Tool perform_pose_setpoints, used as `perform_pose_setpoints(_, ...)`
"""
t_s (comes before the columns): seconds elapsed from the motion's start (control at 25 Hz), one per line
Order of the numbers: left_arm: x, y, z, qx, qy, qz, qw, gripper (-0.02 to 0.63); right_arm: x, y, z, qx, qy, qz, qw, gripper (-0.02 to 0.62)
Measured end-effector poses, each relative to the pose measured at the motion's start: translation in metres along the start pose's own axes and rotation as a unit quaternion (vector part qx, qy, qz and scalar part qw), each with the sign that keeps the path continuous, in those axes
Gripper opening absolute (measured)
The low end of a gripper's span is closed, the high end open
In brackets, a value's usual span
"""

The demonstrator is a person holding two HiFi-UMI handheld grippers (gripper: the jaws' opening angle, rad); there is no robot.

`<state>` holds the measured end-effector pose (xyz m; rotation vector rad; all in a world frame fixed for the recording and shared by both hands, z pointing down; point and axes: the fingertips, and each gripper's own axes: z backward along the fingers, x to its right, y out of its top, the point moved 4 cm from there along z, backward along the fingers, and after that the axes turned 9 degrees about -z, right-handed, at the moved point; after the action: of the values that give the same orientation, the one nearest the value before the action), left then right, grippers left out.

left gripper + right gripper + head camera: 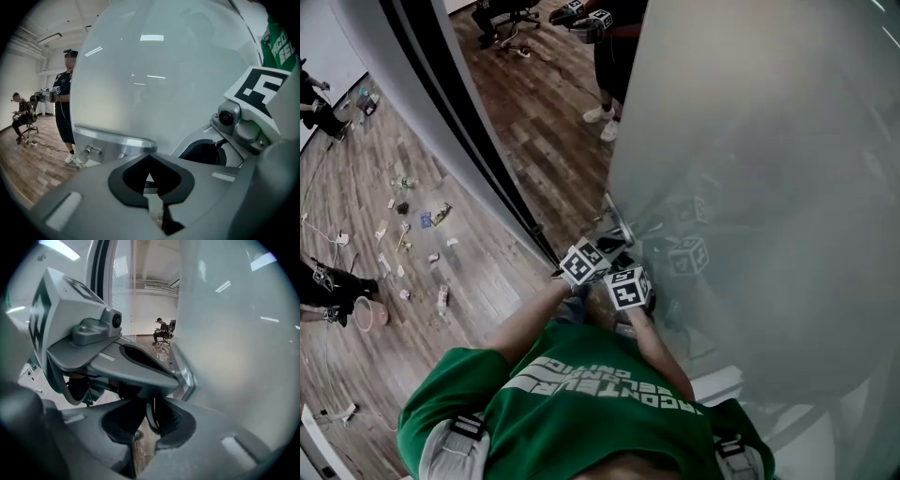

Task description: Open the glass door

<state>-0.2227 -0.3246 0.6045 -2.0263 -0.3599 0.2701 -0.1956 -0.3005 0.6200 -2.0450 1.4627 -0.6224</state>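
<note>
- Left gripper (151,183): jaws almost together, narrow slit only, nothing seen clamped. Tip just beside metal fitting (115,143) at free edge of frosted glass door (750,141).
- Right gripper (140,425): likewise nearly closed, nothing visibly held. Alongside left gripper, close to door face.
- Door stands angled off dark door frame (455,112) (so, by my reading, already partly swung).
- Step in hand: probably working door open from its edge.
- Next move calls for firm bearing on fitting rather than slick glass, following hinge arc.
- Beyond gap: wood floor (544,122), standing person (64,103).
</note>
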Motion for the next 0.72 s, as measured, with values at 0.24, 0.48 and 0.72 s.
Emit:
perform_pose_setpoints(0.24,-0.002,0.015,-0.020,-0.003,-0.025,-0.005,0.9997,0.008,0.026,0.003,-0.002,0.014,-0.014,-0.010,1.000,0.052)
perform_pose_setpoints(0.48,-0.004,0.029,-0.051,0.003,-0.050,-0.023,0.9985,0.008,0.057,0.005,0.004,0.016,-0.036,-0.026,0.999,0.054)
perform_pose_setpoints(0.72,-0.007,0.043,-0.081,0.004,-0.075,-0.038,0.9965,0.008,0.088,0.004,0.002,0.017,-0.063,-0.030,0.997,0.055)
